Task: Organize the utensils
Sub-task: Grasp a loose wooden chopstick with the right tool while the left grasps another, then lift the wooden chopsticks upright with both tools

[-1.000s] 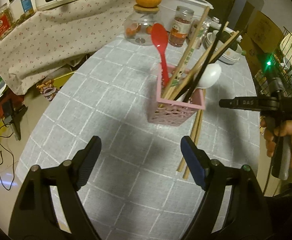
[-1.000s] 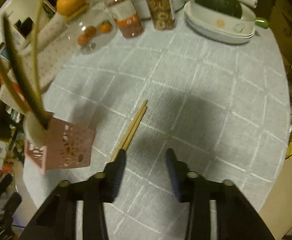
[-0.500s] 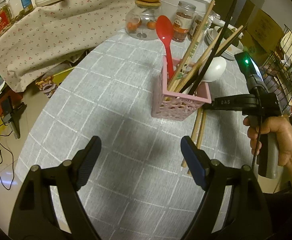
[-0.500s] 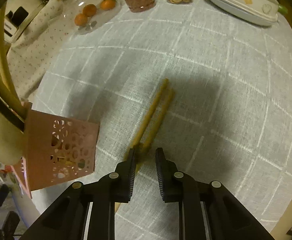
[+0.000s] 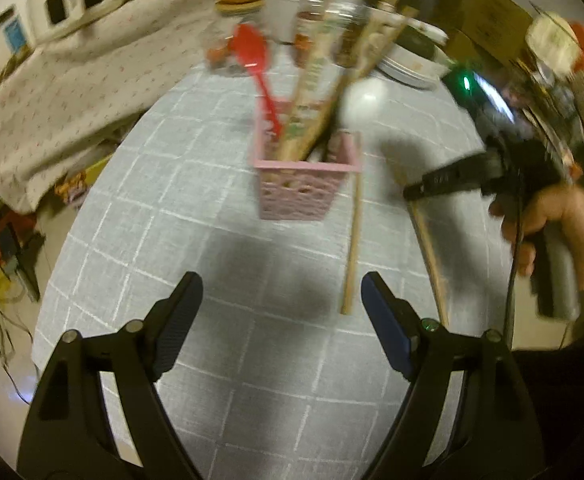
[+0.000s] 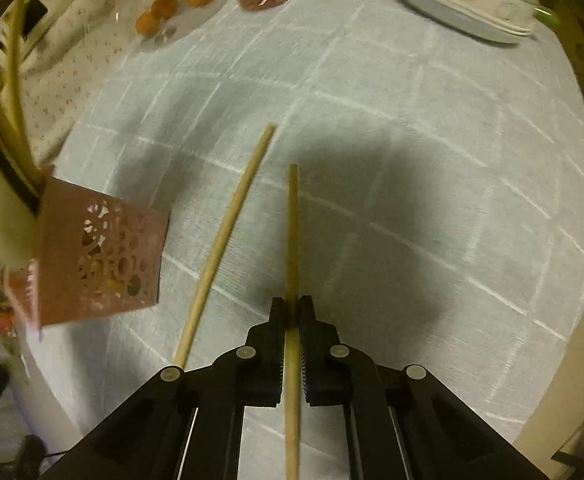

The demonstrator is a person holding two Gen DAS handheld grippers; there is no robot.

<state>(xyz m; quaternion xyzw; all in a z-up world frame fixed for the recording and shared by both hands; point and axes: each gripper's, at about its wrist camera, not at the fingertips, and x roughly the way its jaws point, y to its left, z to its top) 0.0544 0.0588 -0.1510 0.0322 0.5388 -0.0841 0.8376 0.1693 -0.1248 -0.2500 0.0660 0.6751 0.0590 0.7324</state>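
Right wrist: right hand-held gripper (image 6: 292, 312) clamps one chopstick (image 6: 292, 240).

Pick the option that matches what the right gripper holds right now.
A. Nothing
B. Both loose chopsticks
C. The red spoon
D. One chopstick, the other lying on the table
D: in the right wrist view the right gripper is shut on one chopstick, while the second chopstick lies free on the tablecloth beside the pink holder.

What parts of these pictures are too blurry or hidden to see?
- Left wrist view: jar labels behind the pink basket are motion-blurred, unreadable.
- Right wrist view: the held chopstick runs off the bottom edge; the right gripper covers its middle.
- Right wrist view: the basket's contents are cut off at the left edge.
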